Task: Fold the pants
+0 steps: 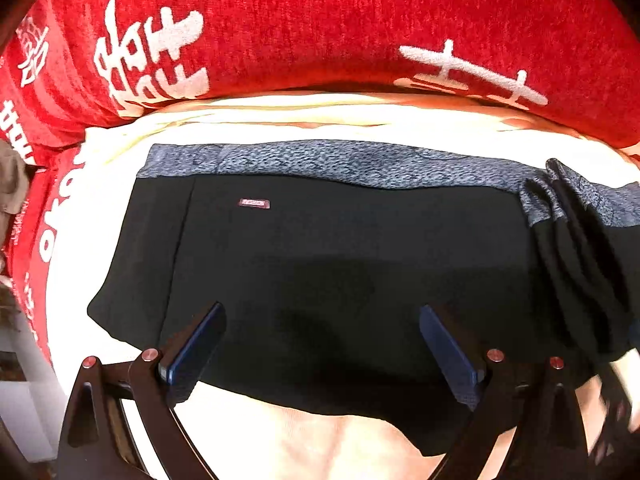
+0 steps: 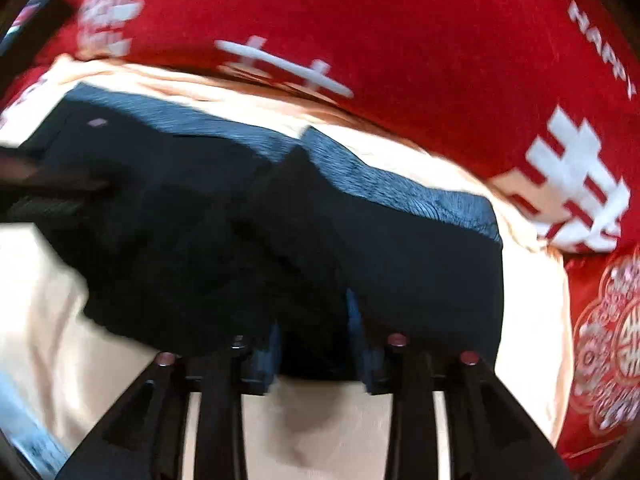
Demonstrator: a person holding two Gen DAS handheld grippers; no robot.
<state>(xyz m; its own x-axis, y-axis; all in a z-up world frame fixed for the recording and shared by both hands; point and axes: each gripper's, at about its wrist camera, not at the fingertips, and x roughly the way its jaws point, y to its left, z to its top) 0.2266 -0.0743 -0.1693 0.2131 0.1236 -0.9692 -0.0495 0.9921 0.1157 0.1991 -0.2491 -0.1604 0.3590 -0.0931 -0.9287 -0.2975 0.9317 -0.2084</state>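
Black pants (image 1: 320, 264) on cream sheet (image 1: 304, 444); left tool (image 1: 322, 320) wide.

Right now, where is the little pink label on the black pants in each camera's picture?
Left wrist view: the pink label sits upper left of middle, on the pants just below the grey waistband.
Right wrist view: the pink label, blurred, sits far upper left.
Shared landmark: the grey waistband along the pants' far edge.

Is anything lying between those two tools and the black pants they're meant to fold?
Nothing visible. The left tool hangs open directly over the black pants, and the right tool sits at their near edge on the cream sheet; blur hides its grip.
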